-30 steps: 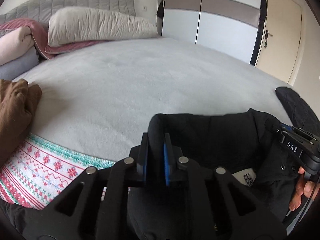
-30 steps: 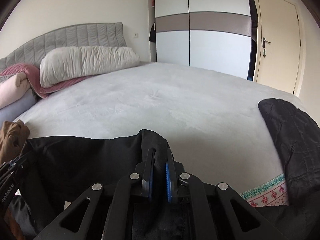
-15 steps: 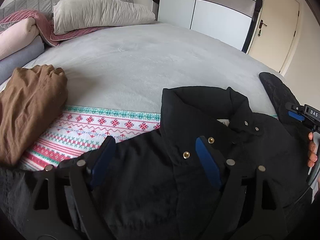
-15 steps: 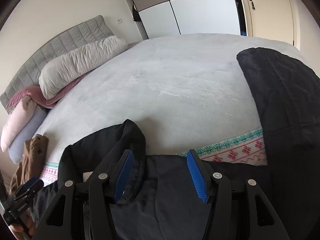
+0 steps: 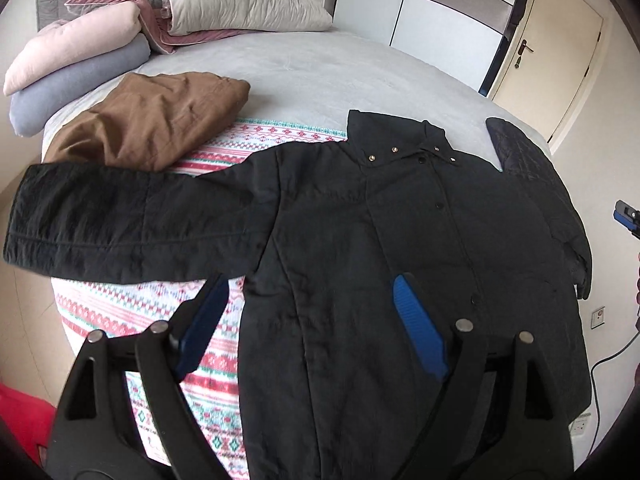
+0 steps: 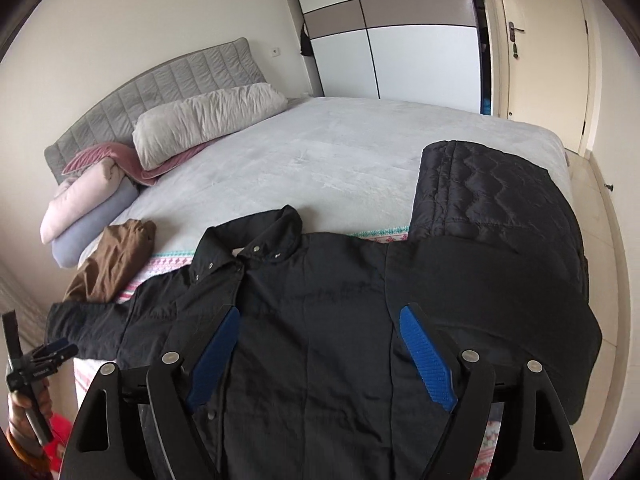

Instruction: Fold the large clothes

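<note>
A black jacket [image 5: 360,240] lies spread face up on the near part of the bed, collar [image 5: 400,140] towards the headboard. One sleeve [image 5: 100,216] stretches out flat to the left. The other sleeve [image 6: 500,280] lies out to the right. My left gripper [image 5: 310,284] hangs open above the jacket's left side, with nothing between its blue pads. My right gripper [image 6: 320,312] hovers over the jacket's front, its jaws opening and nothing between them. The right gripper's tip [image 5: 626,216] shows at the far right edge, off the bed.
A folded brown garment [image 5: 160,128] sits left of the collar on a patterned blanket [image 5: 120,308]. A dark quilted garment [image 6: 492,192] lies at the bed's right edge. Pillows [image 5: 240,4] and rolled blankets [image 5: 72,44] crowd the headboard. A wardrobe [image 6: 400,52] and a door [image 6: 540,60] stand beyond.
Both grippers let go of the jacket's collar end, opened wide, and drew back and up. The jacket now lies flat with its sleeves spread.
</note>
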### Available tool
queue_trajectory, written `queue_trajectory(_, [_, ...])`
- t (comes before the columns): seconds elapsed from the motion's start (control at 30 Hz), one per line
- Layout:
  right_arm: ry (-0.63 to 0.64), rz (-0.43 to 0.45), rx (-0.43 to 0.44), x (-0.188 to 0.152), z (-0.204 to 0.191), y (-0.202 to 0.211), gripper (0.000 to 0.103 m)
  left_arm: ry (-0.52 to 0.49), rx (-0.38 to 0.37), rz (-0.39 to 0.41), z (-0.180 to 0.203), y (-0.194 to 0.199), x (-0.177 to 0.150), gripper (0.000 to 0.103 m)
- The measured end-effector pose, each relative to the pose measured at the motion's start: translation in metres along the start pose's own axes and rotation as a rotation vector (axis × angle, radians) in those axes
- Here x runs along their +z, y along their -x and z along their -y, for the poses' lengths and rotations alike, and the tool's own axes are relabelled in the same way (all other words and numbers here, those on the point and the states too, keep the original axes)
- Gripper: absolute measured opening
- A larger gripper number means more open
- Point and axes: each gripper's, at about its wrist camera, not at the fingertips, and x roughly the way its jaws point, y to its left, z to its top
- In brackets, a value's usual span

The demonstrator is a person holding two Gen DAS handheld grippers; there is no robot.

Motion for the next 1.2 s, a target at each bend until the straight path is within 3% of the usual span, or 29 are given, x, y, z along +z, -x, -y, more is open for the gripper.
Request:
queue_trajectory(0.13, [0.064, -0.026, 0.011, -0.061, -0.003, 0.039, 0.087, 0.045, -0.045, -0.031, -0.024, 0.028, -0.058, 0.085])
queue_trajectory(0.27, [0.080, -0.075, 0.003, -0.125, 0.013, 0.053, 0.087, 0.037, -0.079, -0.080, -0.039, 0.037, -0.118, 0.085])
queue_trajectory(0.4, [0.040, -0.144, -0.032, -0.186, 0.043, 0.048, 0.087, 0.033, -0.090, -0.130, -0.050, 0.031, -0.172, 0.085])
queue_trajectory(0.53, [-0.075, -0.201, -0.084, -0.233, 0.090, 0.043, 0.087, 0.056, -0.157, -0.247, -0.050, 0.009, -0.217, 0.083])
queue_trajectory(0.6, [-0.166, -0.219, -0.085, -0.252, 0.115, 0.043, 0.087, 0.051, -0.181, -0.299, -0.044, -0.001, -0.234, 0.073])
queue_trajectory(0.63, [-0.217, -0.228, -0.080, -0.261, 0.126, 0.042, 0.087, 0.033, -0.171, -0.284, -0.040, 0.001, -0.239, 0.072])
queue_trajectory(0.67, [-0.264, -0.241, -0.065, -0.271, 0.134, 0.041, 0.087, 0.013, -0.178, -0.276, -0.036, 0.005, -0.242, 0.060])
queue_trajectory(0.7, [-0.310, -0.264, -0.035, -0.280, 0.141, 0.039, 0.086, 0.016, -0.217, -0.292, -0.033, 0.007, -0.244, 0.040])
queue_trajectory(0.73, [-0.348, -0.283, 0.007, -0.290, 0.146, 0.038, 0.083, 0.040, -0.243, -0.308, -0.034, 0.010, -0.245, 0.034])
queue_trajectory(0.77, [-0.372, -0.303, 0.064, -0.296, 0.146, 0.038, 0.074, 0.048, -0.247, -0.319, -0.033, 0.013, -0.246, 0.018])
queue_trajectory(0.8, [-0.382, -0.316, 0.128, -0.301, 0.145, 0.037, 0.040, 0.039, -0.249, -0.319, -0.031, 0.017, -0.245, 0.010])
queue_trajectory(0.83, [-0.381, -0.301, 0.155, -0.302, 0.141, 0.042, 0.014, 0.036, -0.237, -0.306, -0.029, 0.023, -0.243, 0.008])
queue_trajectory(0.9, [-0.351, -0.262, 0.144, -0.296, 0.131, 0.059, 0.009, 0.053, -0.240, -0.253, -0.029, 0.045, -0.236, 0.006])
queue_trajectory(0.97, [-0.344, -0.193, 0.200, -0.286, 0.122, 0.087, 0.007, 0.082, -0.285, -0.184, -0.033, 0.072, -0.227, 0.006])
queue_trajectory(1.03, [-0.307, -0.149, 0.216, -0.279, 0.113, 0.111, 0.007, 0.050, -0.282, -0.186, -0.030, 0.082, -0.225, 0.006])
queue_trajectory(1.1, [-0.277, -0.195, 0.150, -0.278, 0.108, 0.115, 0.007, -0.022, -0.219, -0.252, -0.020, 0.073, -0.237, 0.006])
queue_trajectory(1.2, [-0.188, -0.344, -0.065, -0.286, 0.098, 0.086, 0.008, -0.116, -0.115, -0.382, -0.013, 0.039, -0.264, 0.012])
